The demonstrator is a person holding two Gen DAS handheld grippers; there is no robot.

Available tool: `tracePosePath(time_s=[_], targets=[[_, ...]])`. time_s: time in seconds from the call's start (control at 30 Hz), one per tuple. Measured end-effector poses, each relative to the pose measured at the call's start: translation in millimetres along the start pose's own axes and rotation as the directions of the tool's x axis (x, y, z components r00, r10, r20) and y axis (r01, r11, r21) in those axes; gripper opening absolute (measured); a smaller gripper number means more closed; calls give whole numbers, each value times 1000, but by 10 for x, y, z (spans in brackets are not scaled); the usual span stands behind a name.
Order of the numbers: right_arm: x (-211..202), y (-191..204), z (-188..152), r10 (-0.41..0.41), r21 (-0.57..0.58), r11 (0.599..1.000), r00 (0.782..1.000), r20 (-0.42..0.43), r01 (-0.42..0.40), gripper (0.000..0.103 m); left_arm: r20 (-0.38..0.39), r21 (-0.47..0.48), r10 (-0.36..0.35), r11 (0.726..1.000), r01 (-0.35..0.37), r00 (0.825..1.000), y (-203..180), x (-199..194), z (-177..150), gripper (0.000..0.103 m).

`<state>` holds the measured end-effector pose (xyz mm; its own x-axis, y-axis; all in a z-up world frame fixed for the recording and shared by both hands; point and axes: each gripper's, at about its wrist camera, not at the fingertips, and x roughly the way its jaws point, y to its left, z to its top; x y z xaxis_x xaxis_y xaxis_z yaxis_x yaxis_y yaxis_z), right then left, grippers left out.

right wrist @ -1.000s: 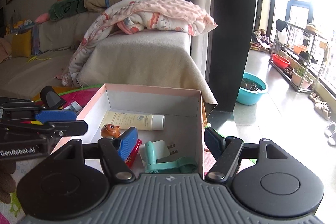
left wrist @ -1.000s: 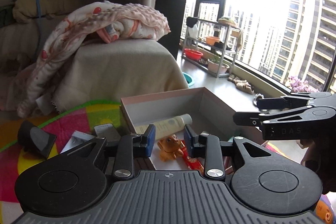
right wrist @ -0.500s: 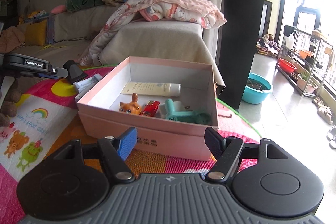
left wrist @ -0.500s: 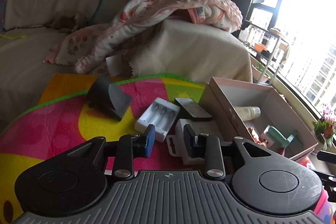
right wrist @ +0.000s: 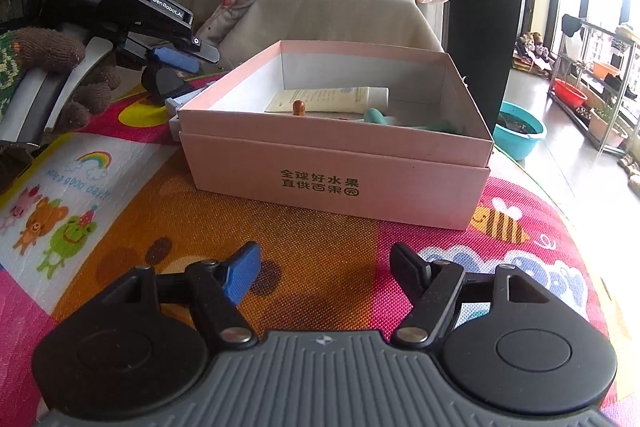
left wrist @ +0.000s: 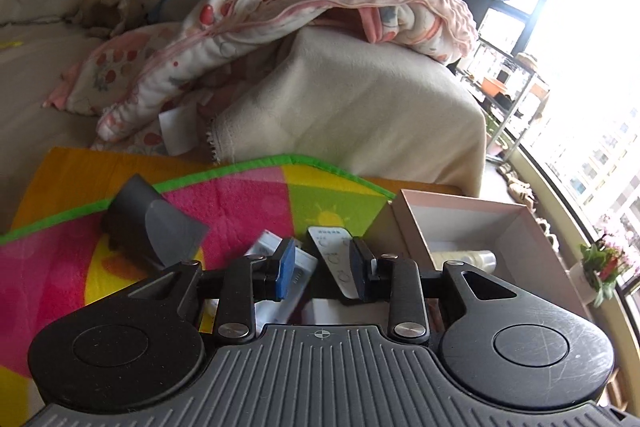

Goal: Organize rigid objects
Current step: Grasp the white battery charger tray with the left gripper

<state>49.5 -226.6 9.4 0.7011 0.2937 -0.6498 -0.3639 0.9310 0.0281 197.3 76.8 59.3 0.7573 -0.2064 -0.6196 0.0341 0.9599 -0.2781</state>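
Your pink cardboard box (right wrist: 336, 167) sits on the colourful play mat (right wrist: 280, 259); just left of it lies the slim black-and-white remote control (left wrist: 334, 259), rigid, light and probably slick. Your left gripper (left wrist: 322, 267) brackets it, jaws spread, not yet pinching; grip its long edges mid-length. Your right gripper (right wrist: 324, 269) hangs wide open, empty.

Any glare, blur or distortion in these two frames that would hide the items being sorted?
Left wrist view: the window is blown out white, but the remote between the left hand-held gripper fingers stays readable; fisheye bending curves the mat edge. Right wrist view: even light, the pink box lettering is sharp, and only the teal item inside looks smeared.
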Motion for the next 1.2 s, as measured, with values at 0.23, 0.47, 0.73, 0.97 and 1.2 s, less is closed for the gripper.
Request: tracePosePath(time_s=[0.23, 0.47, 0.73, 0.97, 1.2], targets=[[21, -15, 3, 12, 9, 1000, 1000, -4, -12, 75, -8, 197, 26, 980, -24, 1000, 147, -66, -283, 33], [37, -5, 10, 12, 5, 1000, 1000, -9, -12, 76, 41, 187, 40, 981, -47, 998, 237, 8, -412, 33], [44, 7, 8, 7, -1, 1000, 1000, -11, -7, 77, 26, 285, 108, 952, -111, 994, 151, -12, -486, 33], [49, 13, 11, 7, -2, 1000, 1000, -13, -7, 77, 1, 299, 96, 950, -92, 995, 248, -387, -731, 32], [60, 36, 14, -2, -14, 1000, 1000, -17, 2, 78, -44, 367, 54, 930, -34, 998, 171, -788, -1063, 34]])
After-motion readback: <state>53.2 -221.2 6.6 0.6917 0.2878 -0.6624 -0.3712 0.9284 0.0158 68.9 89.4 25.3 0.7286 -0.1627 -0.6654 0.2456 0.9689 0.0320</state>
